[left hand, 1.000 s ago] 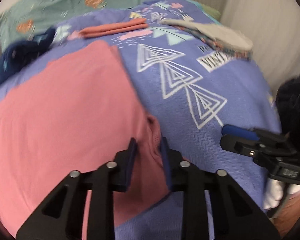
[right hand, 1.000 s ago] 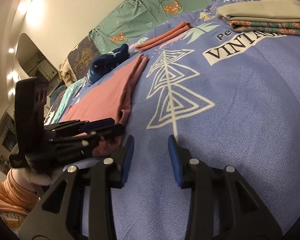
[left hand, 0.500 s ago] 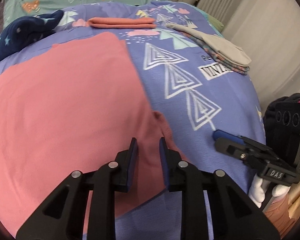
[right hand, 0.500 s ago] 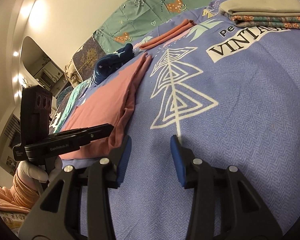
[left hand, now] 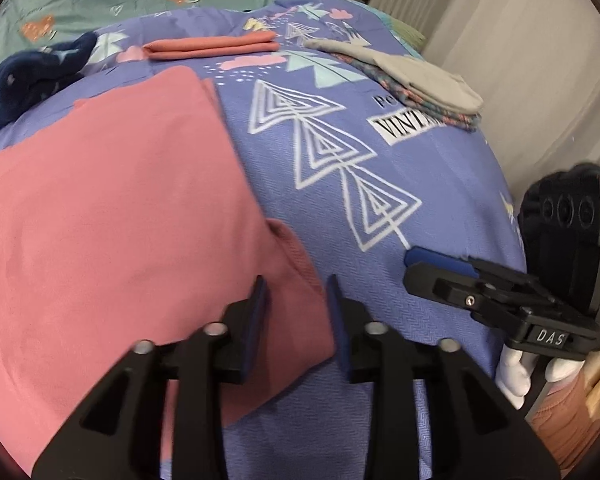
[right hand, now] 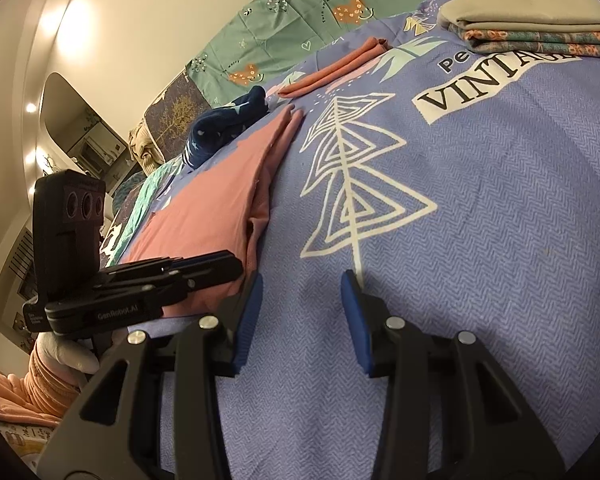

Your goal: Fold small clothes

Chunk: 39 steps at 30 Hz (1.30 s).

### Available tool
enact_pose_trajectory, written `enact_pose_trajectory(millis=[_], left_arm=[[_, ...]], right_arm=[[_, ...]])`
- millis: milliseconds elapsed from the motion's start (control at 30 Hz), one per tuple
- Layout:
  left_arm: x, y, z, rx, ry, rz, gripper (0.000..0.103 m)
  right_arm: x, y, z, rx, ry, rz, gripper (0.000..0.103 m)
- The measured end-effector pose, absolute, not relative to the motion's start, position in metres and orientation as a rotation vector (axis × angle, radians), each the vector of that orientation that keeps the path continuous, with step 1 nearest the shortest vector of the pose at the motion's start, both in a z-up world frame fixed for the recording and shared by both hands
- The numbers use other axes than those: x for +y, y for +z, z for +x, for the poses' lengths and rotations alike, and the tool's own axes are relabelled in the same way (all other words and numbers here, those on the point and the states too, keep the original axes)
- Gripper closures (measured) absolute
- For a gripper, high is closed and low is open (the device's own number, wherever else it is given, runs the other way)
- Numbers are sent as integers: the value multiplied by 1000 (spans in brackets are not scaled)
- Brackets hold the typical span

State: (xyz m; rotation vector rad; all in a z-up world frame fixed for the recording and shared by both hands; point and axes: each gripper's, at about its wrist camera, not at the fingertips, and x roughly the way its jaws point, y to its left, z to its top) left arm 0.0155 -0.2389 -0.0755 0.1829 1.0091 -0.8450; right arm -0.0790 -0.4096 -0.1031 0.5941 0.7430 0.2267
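A pink garment lies folded flat on the purple patterned blanket. It fills the left half of the left wrist view. My left gripper hangs over the garment's near right corner. Its jaws are opening, the cloth lies between them, and the pads do not press on it. My right gripper stands open just over bare blanket to the right of the garment, with nothing between its fingers. Each gripper shows in the other's view: the left gripper and the right gripper.
A folded orange cloth lies at the far side of the blanket. To the right is a stack of folded clothes with a grey one on top. A crumpled navy star-print garment sits far left. A curtain hangs on the right.
My left gripper's jaws have spread apart and let go of the pink cloth's edge, which now lies flatter. The right gripper has stayed where it was.
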Motion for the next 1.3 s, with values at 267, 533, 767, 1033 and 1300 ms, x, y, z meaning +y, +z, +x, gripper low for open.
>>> enact_pose_trajectory(millis=[267,533,767,1033,1300], left_arm=[[-225,-77,16,1004,-850,169,97],[-219,-81,15,999,-883,116,97],[-222,-82,17,1000,-925,116,97],[-229,-85,14,969,-978,152,97],[-232,-86,12,974,-1005,155,96]], right_arm=[[-410,-99,-76,768,203,592,62],[-392,-49,5,816,309,508,62],[-405,-83,122,982,327,675,55],[-396,-71,178,916,320,659,98],[-398,-95,190,954,228,562,97]])
